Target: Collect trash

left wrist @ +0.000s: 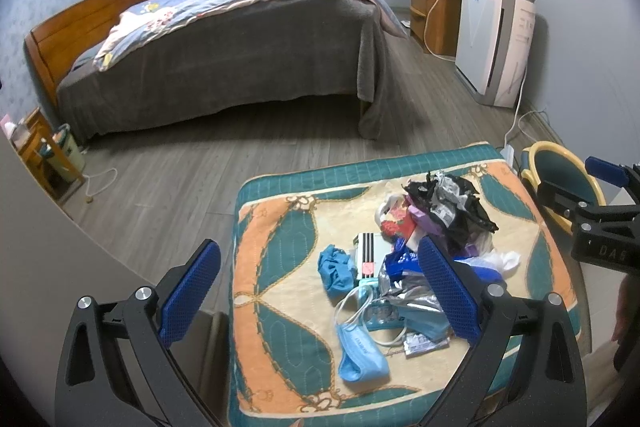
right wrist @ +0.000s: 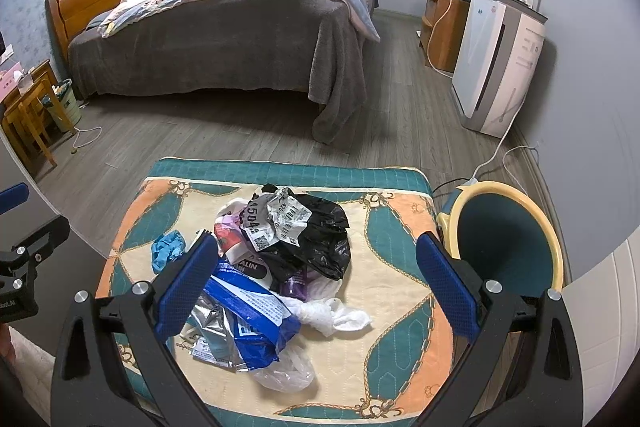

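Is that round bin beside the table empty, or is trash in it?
Looks empty: the bin shows only dark teal inside, though its bottom is partly hidden.

Trash heap [right wrist: 276, 267] on quilted mat [right wrist: 392, 339]; bin [right wrist: 516, 247] right, bed [right wrist: 224, 39] behind.

The right gripper [right wrist: 316, 291] hangs above a patterned quilted mat [right wrist: 400, 291], its blue-padded fingers [right wrist: 188, 287] spread wide with nothing between them. A heap of trash lies on the mat: a crumpled black bag [right wrist: 324, 239] with a torn shipping label [right wrist: 280, 219], a blue foil packet [right wrist: 252, 323], a white wad [right wrist: 332, 315] and a blue glove [right wrist: 168, 247]. A teal bin [right wrist: 508, 235] with a yellow rim stands just beside the mat's right edge. The left gripper [right wrist: 20, 259] shows at the left border.
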The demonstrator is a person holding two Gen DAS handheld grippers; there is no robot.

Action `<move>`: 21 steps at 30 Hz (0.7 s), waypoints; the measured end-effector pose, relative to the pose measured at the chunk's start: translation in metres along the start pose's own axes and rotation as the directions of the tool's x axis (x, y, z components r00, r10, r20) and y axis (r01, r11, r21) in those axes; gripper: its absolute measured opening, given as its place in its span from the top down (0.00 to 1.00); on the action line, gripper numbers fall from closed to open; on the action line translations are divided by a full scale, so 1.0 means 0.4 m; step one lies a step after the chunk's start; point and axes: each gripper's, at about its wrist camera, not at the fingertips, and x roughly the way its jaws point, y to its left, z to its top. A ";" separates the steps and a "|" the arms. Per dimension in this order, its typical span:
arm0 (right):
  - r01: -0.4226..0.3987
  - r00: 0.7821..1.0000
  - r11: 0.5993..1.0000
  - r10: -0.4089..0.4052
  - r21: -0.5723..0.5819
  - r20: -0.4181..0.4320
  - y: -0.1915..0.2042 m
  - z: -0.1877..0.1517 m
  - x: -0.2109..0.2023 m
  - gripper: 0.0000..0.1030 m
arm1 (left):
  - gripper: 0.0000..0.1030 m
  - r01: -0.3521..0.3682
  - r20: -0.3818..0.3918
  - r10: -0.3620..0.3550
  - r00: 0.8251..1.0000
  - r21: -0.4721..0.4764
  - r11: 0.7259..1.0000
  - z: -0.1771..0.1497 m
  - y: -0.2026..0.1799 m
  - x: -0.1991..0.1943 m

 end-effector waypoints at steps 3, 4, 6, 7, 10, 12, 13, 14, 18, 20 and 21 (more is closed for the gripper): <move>0.000 1.000 1.000 0.000 0.001 -0.001 0.000 -0.001 0.001 0.06 | 0.05 -0.002 0.000 0.002 1.000 0.001 1.000 0.000 -0.001 0.000; 0.001 1.000 1.000 -0.001 0.000 -0.001 0.000 -0.001 0.001 0.05 | 0.05 -0.001 0.000 0.001 1.000 0.000 1.000 0.000 0.000 0.000; 0.003 1.000 1.000 -0.003 0.002 -0.001 -0.002 -0.001 0.001 0.06 | 0.05 -0.001 0.000 0.001 1.000 0.001 1.000 0.000 -0.001 0.000; 0.001 1.000 1.000 -0.001 0.003 0.000 -0.002 0.000 0.001 0.06 | 0.05 -0.001 0.000 0.001 1.000 0.002 1.000 0.000 -0.001 0.000; 0.004 1.000 1.000 -0.004 0.009 -0.004 -0.005 -0.001 0.003 0.05 | 0.05 -0.002 -0.001 0.002 1.000 0.003 1.000 0.000 -0.001 0.000; 0.004 1.000 1.000 -0.004 0.015 -0.007 -0.009 -0.002 0.005 0.06 | 0.05 -0.001 -0.002 0.001 1.000 0.004 1.000 -0.001 0.002 0.000; 0.005 1.000 1.000 -0.005 0.019 -0.008 -0.010 -0.002 0.004 0.06 | 0.05 -0.002 -0.002 0.002 1.000 0.005 1.000 -0.002 0.003 -0.001; 0.005 1.000 1.000 -0.004 0.022 -0.008 -0.011 -0.002 0.004 0.06 | 0.05 -0.001 -0.001 0.001 1.000 0.003 1.000 -0.002 0.002 0.000; 0.004 1.000 0.999 -0.003 0.034 -0.013 -0.017 0.001 0.005 0.06 | 0.05 -0.001 -0.001 0.001 1.000 0.003 1.000 -0.001 0.002 0.000; 0.002 1.000 0.999 -0.002 0.040 -0.015 -0.019 0.001 0.006 0.06 | 0.05 -0.002 -0.002 0.002 1.000 0.005 1.000 -0.001 0.001 0.000; 0.002 1.000 0.999 -0.001 0.042 -0.016 -0.020 0.000 0.006 0.06 | 0.05 -0.003 -0.002 0.003 1.000 0.005 1.000 -0.002 0.001 0.000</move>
